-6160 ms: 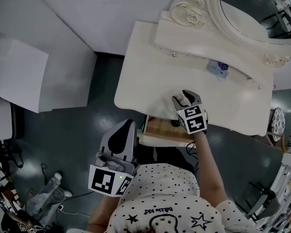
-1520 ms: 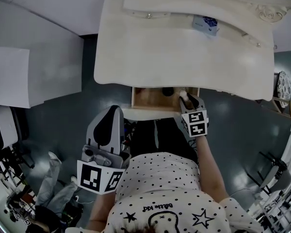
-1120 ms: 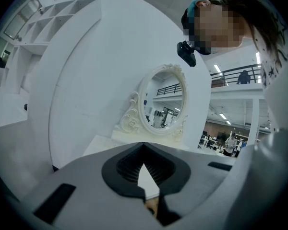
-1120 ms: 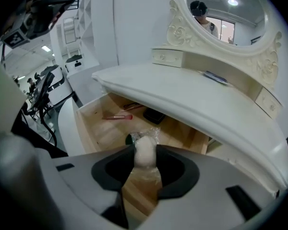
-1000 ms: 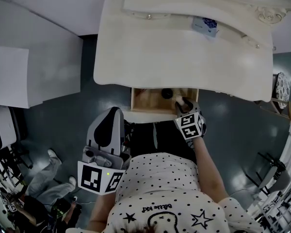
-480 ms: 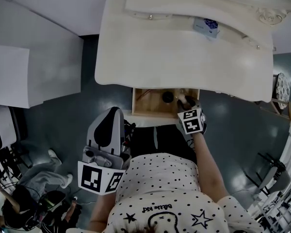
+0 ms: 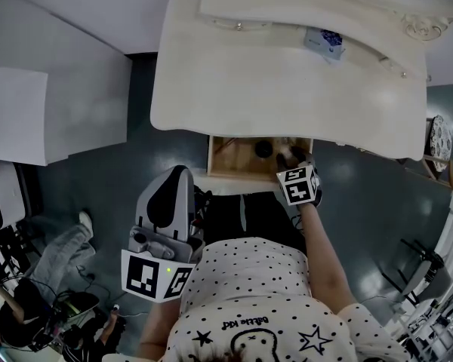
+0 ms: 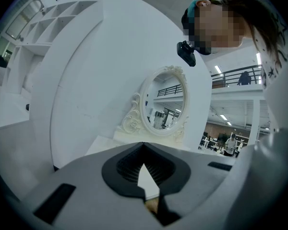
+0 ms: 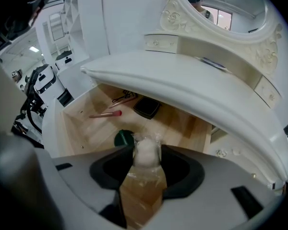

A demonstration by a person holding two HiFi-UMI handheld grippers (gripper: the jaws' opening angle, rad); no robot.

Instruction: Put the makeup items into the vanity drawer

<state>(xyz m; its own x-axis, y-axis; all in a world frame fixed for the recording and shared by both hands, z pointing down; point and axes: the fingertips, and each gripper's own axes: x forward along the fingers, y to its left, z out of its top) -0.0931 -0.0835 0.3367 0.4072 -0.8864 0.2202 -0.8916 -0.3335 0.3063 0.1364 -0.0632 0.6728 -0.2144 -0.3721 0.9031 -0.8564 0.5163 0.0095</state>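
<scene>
Release step, with right hand-held gripper (image 9: 146,150) just eased apart around the wrapped puff (image 9: 148,158) above the drawer (image 9: 81,123), next backing out cleanly.

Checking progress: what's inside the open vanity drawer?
A pink-tipped brush, black compact, dark green round item, thin dark tool and wrapped white puff. The tabletop covers the drawer's back.

The white vanity (image 7: 272,89) carries 1 blue-and-white packet (image 7: 325,40) near the back of its top. Its open wooden drawer (image 9: 81,128) holds a red-tipped brush (image 9: 105,114), a black compact (image 9: 146,108) and a green jar (image 9: 124,138).
</scene>
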